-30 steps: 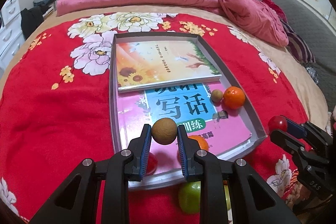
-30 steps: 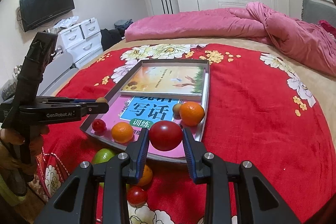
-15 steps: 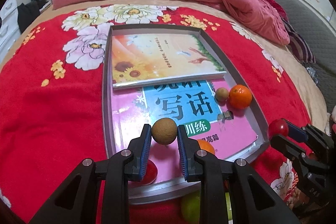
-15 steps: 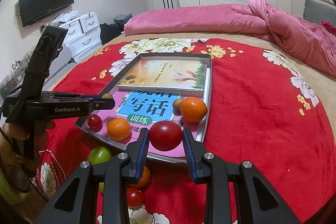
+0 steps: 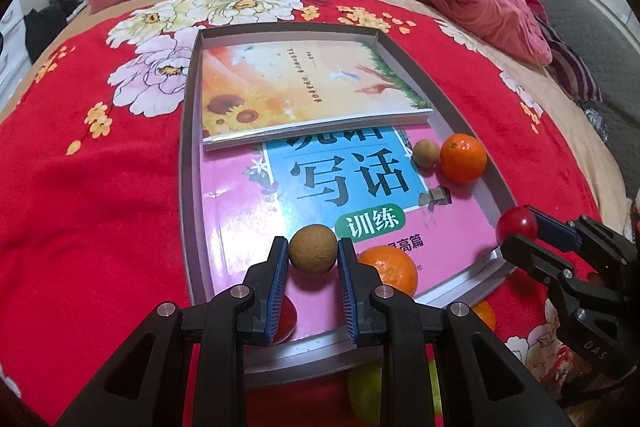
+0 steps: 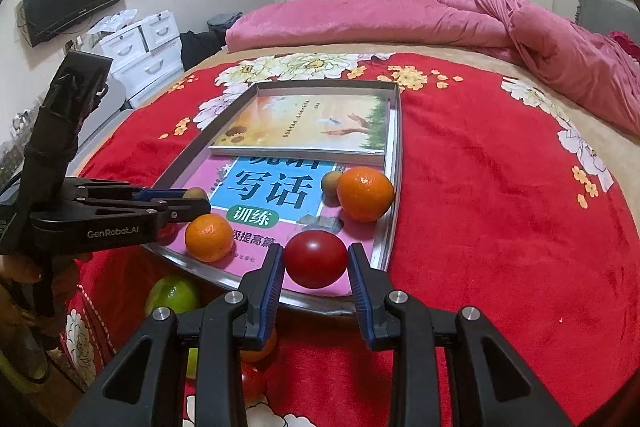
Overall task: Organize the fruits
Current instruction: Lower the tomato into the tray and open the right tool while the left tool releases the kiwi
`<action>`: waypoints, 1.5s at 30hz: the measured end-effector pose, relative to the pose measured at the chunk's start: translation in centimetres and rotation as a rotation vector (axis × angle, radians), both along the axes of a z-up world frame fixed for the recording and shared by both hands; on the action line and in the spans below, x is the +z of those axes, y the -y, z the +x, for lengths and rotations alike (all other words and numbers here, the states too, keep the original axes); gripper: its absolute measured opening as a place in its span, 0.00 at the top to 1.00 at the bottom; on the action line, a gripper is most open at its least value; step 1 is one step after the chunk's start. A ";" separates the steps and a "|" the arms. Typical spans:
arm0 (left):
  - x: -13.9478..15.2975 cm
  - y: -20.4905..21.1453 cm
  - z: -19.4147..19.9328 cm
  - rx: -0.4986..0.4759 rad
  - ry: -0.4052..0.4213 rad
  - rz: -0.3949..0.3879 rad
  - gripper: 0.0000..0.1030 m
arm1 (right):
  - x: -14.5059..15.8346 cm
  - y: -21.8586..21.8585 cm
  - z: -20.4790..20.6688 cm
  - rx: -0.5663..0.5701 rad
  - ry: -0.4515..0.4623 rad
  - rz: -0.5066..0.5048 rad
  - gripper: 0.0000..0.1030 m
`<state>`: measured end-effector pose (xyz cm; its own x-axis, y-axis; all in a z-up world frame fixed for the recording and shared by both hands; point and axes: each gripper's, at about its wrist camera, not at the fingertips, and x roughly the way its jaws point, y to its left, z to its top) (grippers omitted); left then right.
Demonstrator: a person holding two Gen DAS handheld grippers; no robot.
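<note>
My left gripper (image 5: pixel 313 254) is shut on a small brown round fruit (image 5: pixel 313 249), held over the near part of the grey tray (image 5: pixel 185 163). My right gripper (image 6: pixel 316 261) is shut on a red tomato (image 6: pixel 316 259) above the tray's near right corner (image 6: pixel 380 251). Inside the tray lie two books, an orange (image 5: pixel 463 158) beside a small brown fruit (image 5: pixel 425 153) at the right, another orange (image 5: pixel 390 269) near the front, and a small red fruit (image 5: pixel 286 317) partly hidden by my left fingers. The right gripper (image 5: pixel 520 227) also shows at the right of the left wrist view.
On the red flowered blanket (image 6: pixel 500 227) in front of the tray lie a green fruit (image 6: pixel 174 293), an orange fruit (image 6: pixel 260 347) and a red one (image 6: pixel 252 381). A pink quilt (image 6: pixel 440 19) is piled at the far end of the bed. White drawers (image 6: pixel 148 47) stand at the left.
Both grippers have sunk a little toward the tray, still holding their fruits; the tray looks larger and nearer in both views.
</note>
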<state>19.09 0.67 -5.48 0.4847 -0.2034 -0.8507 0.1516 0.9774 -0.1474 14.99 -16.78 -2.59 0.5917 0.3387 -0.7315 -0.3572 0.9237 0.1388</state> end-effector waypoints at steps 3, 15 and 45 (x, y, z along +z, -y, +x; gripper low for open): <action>-0.1 0.1 0.0 -0.002 0.000 0.009 0.75 | -0.2 -0.2 0.1 0.004 -0.004 -0.015 0.68; -0.1 0.2 -0.2 -0.005 0.000 0.017 0.75 | -1.3 -0.4 0.6 -0.007 -0.043 -0.037 0.68; 0.1 -0.1 -0.3 -0.001 -0.001 0.010 0.67 | 0.2 0.5 0.0 -0.020 0.002 0.036 0.45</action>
<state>18.78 0.76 -5.41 0.4838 -0.1955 -0.8531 0.1526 0.9786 -0.1377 15.04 -17.26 -2.40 0.6003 0.3531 -0.7176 -0.3392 0.9250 0.1714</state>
